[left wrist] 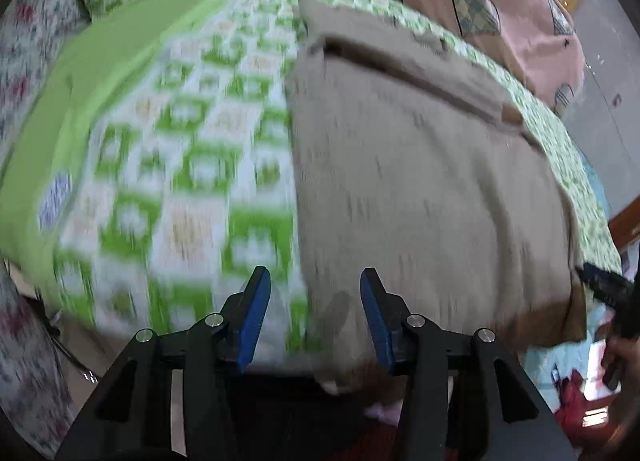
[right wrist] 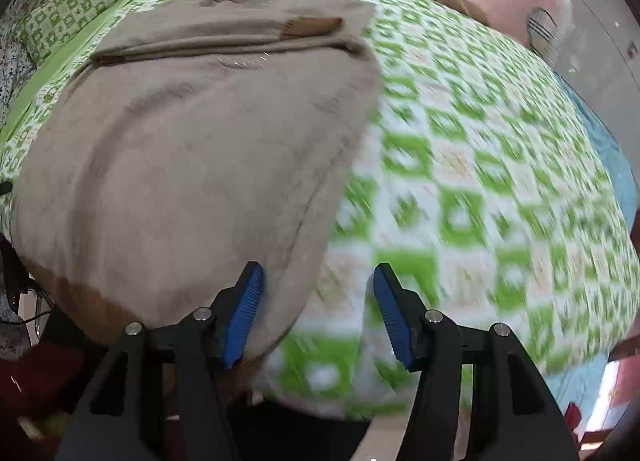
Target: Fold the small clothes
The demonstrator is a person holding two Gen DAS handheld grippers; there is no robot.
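1. One beige garment (left wrist: 420,181) lies flat on the green-checked bedspread (left wrist: 192,149), ahead of both grippers; a crosswise fold line near its far end suggests at least one fold done. Further folds probably remain.
2. Left gripper (left wrist: 314,293): jaws parted, nothing between them; garment's near left edge just ahead.
3. Right gripper (right wrist: 318,293): jaws parted, empty; garment's right edge beside its left finger.
4. Fabric: soft, matte knit, shallow wrinkles, darker brown band (right wrist: 80,301) at the near hem. Bedspread thin, printed cotton-like.
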